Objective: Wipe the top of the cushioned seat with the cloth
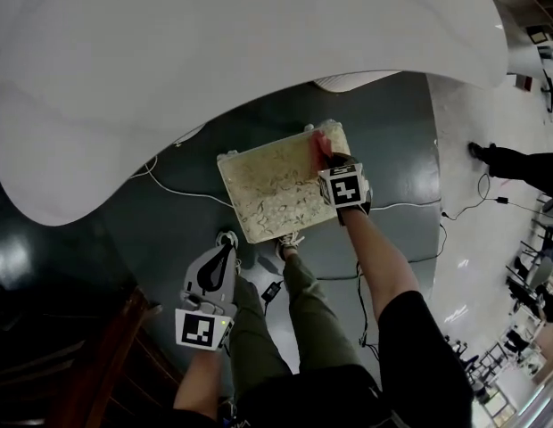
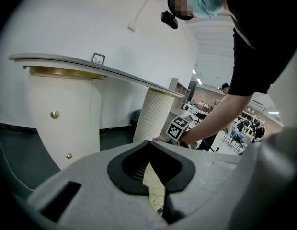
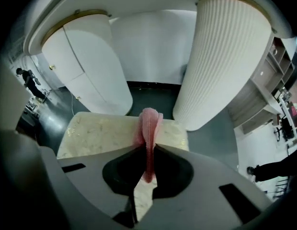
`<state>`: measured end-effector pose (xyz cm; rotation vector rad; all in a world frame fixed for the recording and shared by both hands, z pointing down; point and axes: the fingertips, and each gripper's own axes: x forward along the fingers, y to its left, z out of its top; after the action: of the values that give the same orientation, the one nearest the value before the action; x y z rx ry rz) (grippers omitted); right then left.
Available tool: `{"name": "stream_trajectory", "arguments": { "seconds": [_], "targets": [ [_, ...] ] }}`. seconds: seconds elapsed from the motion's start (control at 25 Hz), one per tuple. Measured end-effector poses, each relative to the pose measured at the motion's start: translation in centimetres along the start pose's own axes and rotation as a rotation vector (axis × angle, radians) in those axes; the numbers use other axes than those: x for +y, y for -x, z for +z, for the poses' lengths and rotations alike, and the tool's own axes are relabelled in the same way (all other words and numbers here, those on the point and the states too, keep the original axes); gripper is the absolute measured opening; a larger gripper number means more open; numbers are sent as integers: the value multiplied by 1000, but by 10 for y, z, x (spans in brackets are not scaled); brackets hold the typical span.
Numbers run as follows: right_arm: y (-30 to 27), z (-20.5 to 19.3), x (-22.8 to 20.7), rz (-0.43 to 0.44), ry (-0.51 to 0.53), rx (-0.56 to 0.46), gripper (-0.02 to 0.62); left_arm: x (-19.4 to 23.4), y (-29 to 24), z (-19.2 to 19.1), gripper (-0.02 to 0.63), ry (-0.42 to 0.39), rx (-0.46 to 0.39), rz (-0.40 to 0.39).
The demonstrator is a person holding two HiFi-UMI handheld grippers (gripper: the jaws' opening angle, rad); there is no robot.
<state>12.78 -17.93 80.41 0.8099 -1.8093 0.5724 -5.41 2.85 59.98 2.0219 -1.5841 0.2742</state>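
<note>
The cushioned seat is a cream, speckled rectangular block on the dark floor, also seen as a pale slab in the right gripper view. A pink cloth hangs folded between the jaws of my right gripper, which is shut on it. From the head view that right gripper sits over the seat's far right corner, with the cloth touching the top. My left gripper is held low beside the seat's near left corner, jaws shut with nothing between them.
A large white curved counter overhangs the seat's far side, on a ribbed white column and a rounded cabinet. Cables trail on the floor. The person's legs and a shoe stand just at the seat's near edge.
</note>
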Motion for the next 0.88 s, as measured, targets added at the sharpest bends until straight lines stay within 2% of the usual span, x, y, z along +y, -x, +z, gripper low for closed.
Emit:
{"name": "stream_trajectory", "arguments": {
  "seconds": [0.24,0.44,0.56,0.68,0.88],
  "targets": [
    [8,-21,-85,-113,-22,50,26,-25,-24,-1,18,-10,38,-45],
    [18,-30,-114,-168,-59,49,26,-32,-33,5,18,-10,46,-62],
    [30,-27,-106,-169,-98,9,26,-31,-29,7,18,-25,46,-75],
    [43,-15,-79,-130,-124,-65,26,-26,-21,11,18,-43,41,-86],
    [60,-1,15,18,-159,-170,26,-13,2,14,17,-61,35,-93]
  ]
}}
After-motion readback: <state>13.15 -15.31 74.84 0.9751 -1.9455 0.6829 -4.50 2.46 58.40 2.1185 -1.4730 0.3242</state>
